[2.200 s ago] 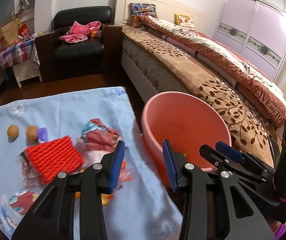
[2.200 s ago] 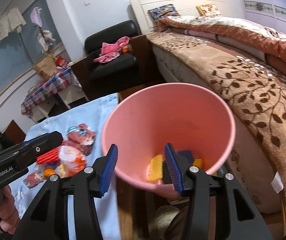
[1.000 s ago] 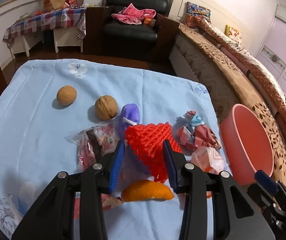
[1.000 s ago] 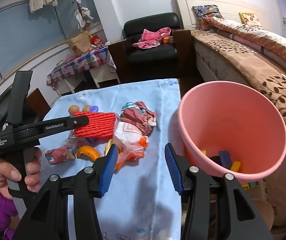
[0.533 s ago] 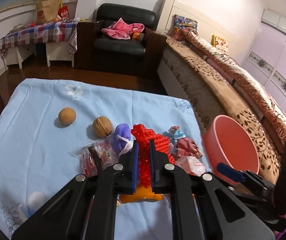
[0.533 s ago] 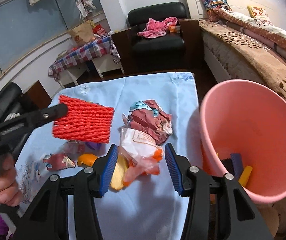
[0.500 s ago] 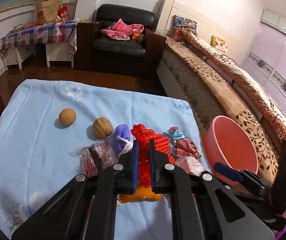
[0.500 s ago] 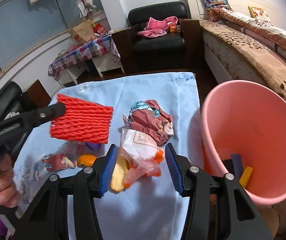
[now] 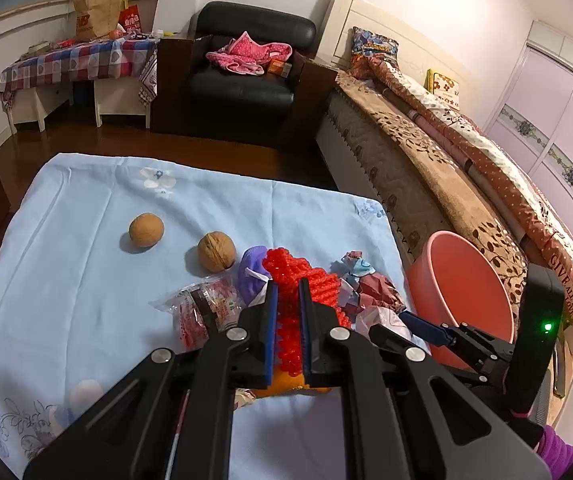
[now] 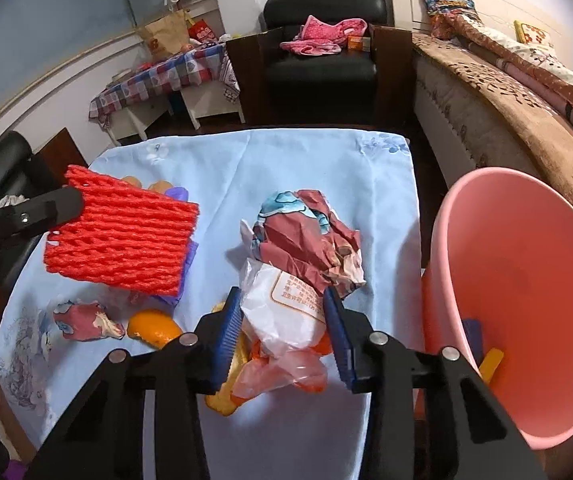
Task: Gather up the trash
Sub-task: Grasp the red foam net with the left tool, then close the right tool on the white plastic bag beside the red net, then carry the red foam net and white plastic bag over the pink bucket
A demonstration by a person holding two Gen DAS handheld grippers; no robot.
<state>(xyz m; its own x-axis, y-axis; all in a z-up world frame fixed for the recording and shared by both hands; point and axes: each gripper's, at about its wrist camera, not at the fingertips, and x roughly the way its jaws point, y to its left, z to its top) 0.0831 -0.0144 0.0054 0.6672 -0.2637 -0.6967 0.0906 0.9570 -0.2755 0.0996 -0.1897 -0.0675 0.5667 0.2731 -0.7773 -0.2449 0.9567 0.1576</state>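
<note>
At lower centre of the left view, the left tool (image 9: pixel 286 320) is clamped on the red foam fruit net (image 10: pixel 122 236), lifted above the bench (image 9: pixel 66 288). The right tool (image 10: pixel 284 334) is spread apart around a white plastic bag (image 10: pixel 286 320), beside the pink bin (image 10: pixel 526 300) at right.

Right tongs (image 10: pixel 284 334) spread around white plastic bag (image 10: pixel 286 320), pink bin (image 10: pixel 526 300) just beside.
</note>
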